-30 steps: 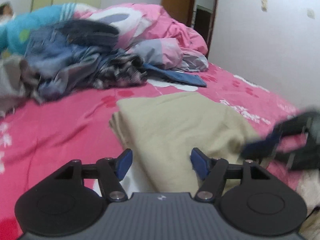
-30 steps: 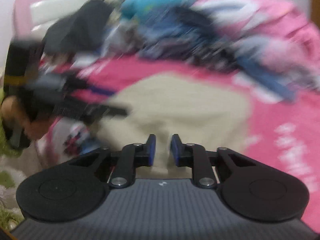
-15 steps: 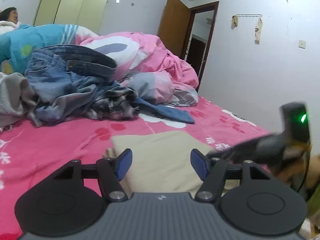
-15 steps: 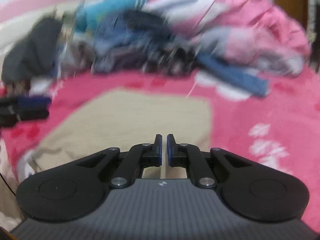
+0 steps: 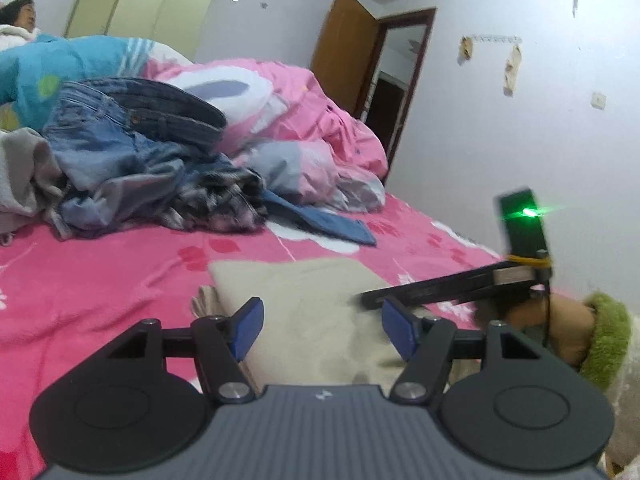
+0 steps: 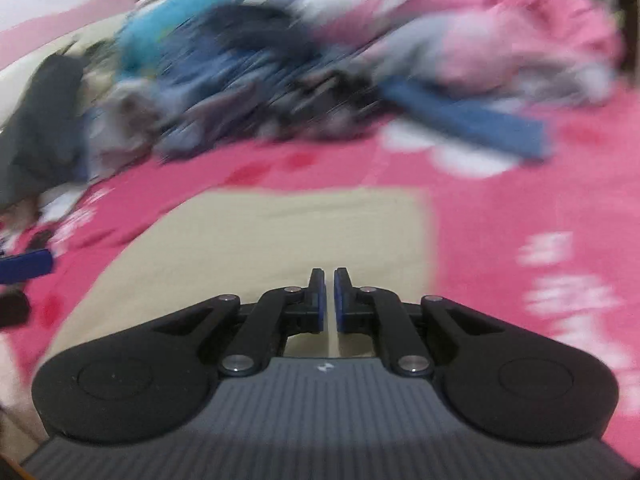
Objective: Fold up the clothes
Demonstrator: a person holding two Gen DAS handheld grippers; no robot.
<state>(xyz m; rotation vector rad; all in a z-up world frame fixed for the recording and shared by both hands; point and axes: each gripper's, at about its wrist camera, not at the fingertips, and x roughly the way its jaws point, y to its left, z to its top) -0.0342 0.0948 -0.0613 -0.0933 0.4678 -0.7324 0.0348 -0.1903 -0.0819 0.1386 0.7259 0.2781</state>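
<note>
A folded beige cloth point(image 5: 312, 300) lies flat on the pink bedsheet point(image 5: 100, 280). My left gripper point(image 5: 322, 320) hovers over its near edge, open, with only the cloth beneath its blue pads. In the same view my right gripper point(image 5: 372, 298) reaches in from the right, its thin black tip low over the cloth's right part. A hand in a green cuff point(image 5: 600, 340) holds it. In the blurred right wrist view the right gripper point(image 6: 328, 292) is shut, with nothing between its pads, above the beige cloth point(image 6: 280, 240).
A heap of unfolded clothes sits further up the bed: jeans point(image 5: 132, 128), a plaid garment point(image 5: 220, 200) and a blue strip point(image 5: 332, 224). A pink duvet point(image 5: 300, 112) is behind them. A person point(image 5: 20, 20) lies at the far left. A white wall point(image 5: 520, 120) borders the bed on the right.
The right gripper's small gap has narrowed to shut, and it has moved leftward over the cloth's right part. The left wrist view has tipped up, showing more of the room.
</note>
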